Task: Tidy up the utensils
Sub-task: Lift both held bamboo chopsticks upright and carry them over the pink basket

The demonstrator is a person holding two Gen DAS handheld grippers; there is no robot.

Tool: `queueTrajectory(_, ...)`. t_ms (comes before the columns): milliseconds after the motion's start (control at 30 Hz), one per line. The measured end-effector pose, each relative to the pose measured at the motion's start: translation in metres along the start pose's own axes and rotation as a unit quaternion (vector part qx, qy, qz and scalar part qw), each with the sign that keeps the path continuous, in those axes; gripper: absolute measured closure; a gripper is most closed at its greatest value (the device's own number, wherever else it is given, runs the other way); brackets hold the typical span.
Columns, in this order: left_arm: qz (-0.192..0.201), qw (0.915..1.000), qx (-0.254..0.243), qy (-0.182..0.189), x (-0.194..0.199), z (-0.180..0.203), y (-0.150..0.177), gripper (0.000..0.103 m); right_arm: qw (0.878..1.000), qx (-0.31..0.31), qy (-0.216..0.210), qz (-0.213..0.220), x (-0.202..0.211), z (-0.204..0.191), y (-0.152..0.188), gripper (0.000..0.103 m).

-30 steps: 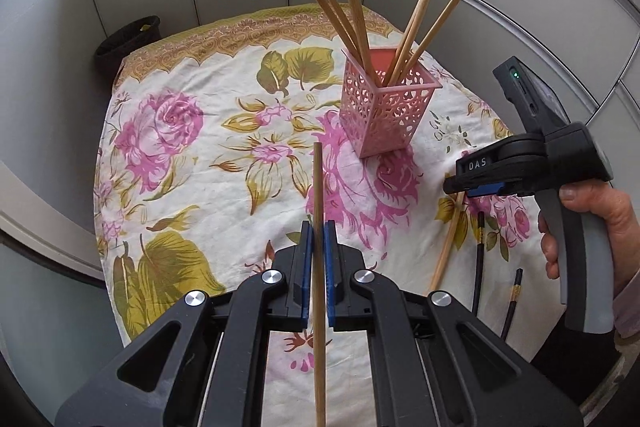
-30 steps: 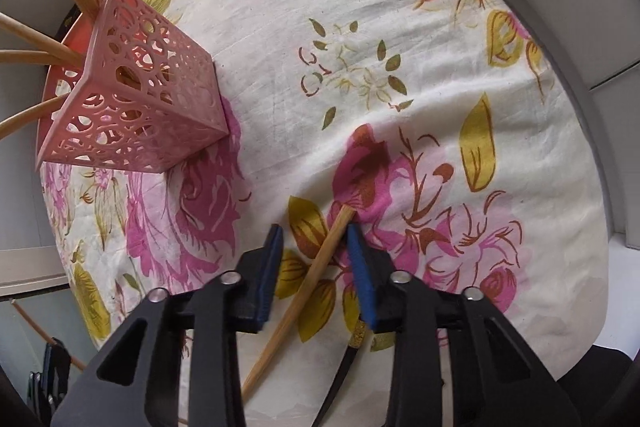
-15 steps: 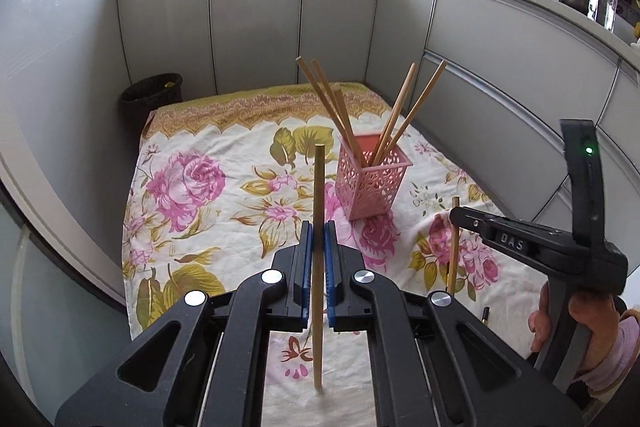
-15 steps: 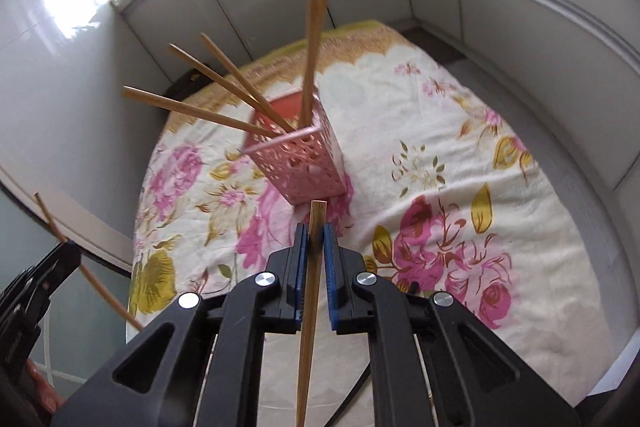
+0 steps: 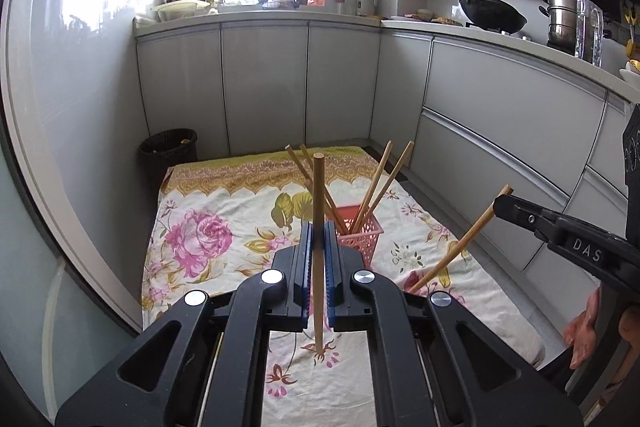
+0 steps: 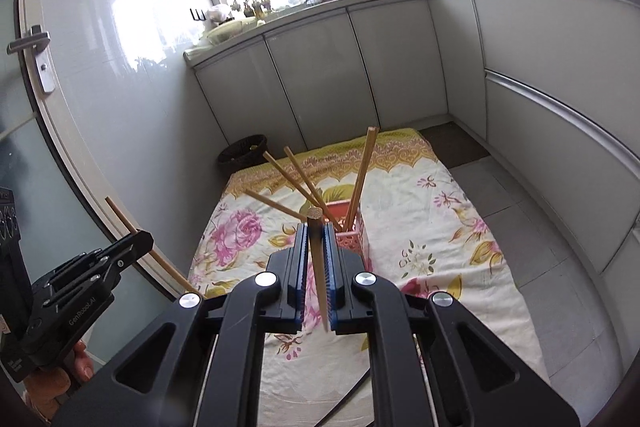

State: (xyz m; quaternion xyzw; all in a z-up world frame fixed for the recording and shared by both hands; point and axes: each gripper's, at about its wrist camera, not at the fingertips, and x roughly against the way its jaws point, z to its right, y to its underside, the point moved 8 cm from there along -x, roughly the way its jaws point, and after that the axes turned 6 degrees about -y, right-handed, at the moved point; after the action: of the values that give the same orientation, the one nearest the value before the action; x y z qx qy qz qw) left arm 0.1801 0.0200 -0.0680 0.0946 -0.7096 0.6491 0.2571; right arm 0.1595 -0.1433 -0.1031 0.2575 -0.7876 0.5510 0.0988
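Observation:
My left gripper (image 5: 318, 235) is shut on a wooden chopstick (image 5: 318, 195) held upright, high above the floral cloth (image 5: 200, 243). My right gripper (image 6: 316, 235) is shut on another wooden chopstick (image 6: 317, 267), also lifted well above the cloth. A pink perforated holder (image 5: 362, 233) stands on the cloth beyond both grippers and holds several wooden chopsticks (image 5: 380, 183) leaning outward. It also shows in the right wrist view (image 6: 354, 239). The right gripper shows at the right of the left wrist view (image 5: 500, 205) with its chopstick (image 5: 456, 247).
Grey kitchen cabinets (image 5: 264, 83) wall in the cloth on the far and right sides. A dark waste basket (image 5: 168, 147) stands at the cloth's far left corner. A dark chopstick (image 6: 340, 407) lies on the cloth near the front edge. A door (image 6: 36, 147) is at left.
Both grippers have risen high above the cloth with their chopsticks. The right gripper, open around a lying chopstick a second ago, closed on it and lifted it.

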Motion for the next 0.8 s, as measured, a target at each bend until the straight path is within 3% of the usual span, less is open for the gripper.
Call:
queueTrajectory(433, 0.063, 0.9980, 0.001, 0.006, -0.003, 0.033, -0.105, 0.098, 0.997, -0.027, -0.010, 0.077, 0.044, 0.025, -0.123, 0.095)
queueTrajectory(800, 0.053, 0.9985, 0.007, 0.006, -0.065, 0.054, -0.137, 0.098, 0.996, -0.034, -0.005, 0.087, 0.028, 0.051, -0.146, 0.095)
